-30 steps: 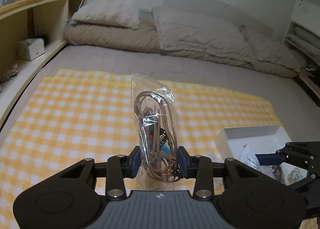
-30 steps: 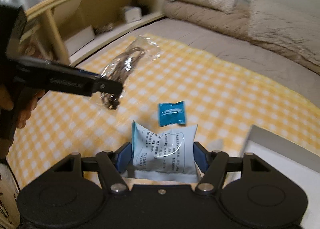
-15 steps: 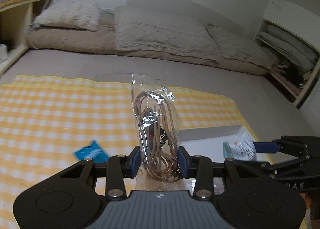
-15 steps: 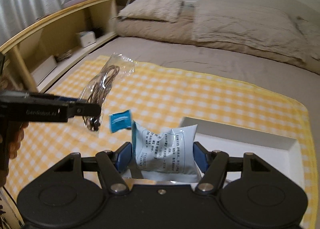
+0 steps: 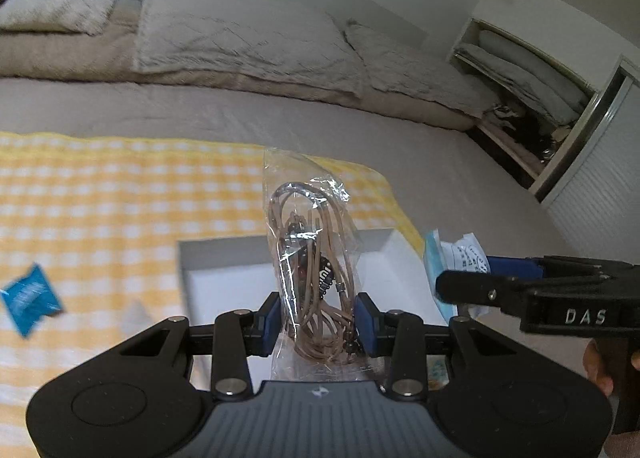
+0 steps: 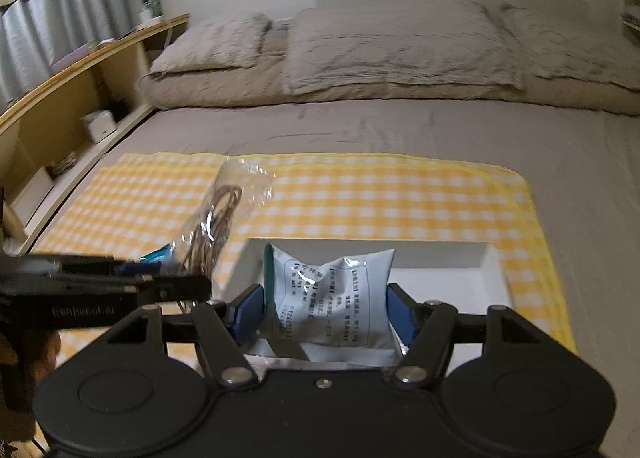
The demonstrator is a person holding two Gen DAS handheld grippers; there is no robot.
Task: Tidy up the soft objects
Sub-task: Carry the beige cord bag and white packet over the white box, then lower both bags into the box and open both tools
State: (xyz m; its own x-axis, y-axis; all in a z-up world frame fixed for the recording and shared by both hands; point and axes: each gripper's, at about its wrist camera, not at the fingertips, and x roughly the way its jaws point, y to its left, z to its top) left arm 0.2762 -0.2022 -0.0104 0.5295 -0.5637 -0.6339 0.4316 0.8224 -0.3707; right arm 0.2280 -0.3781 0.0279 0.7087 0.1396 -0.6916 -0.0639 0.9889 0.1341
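Both grippers are carrying a load over the bed right now. The left gripper is pinching a clear plastic bag of coiled tan cable, its blue pads pressing in on the bag's lower part from either side, with the bag standing upright and its crinkled top sticking up above the coil. Behind and below that bag, the white open box is sitting on the yellow checked cloth, near the cloth's right-hand end in the left wrist view.

Over on the right, the right gripper is clamping a pale blue packet with printed text, pads squeezing both its side edges so the packet is bulging and creasing between them. In the right wrist view that packet is hanging in front of the white box, whose inside is showing behind it. From the left wrist view the same gripper is reaching in from the right edge, its packet just beside the box's right wall.

A small blue sachet is lying flat on the checked cloth, left of the box and well apart from it. Beige pillows and a folded duvet are lying along the head of the bed, and a wooden shelf unit is running along the left side.
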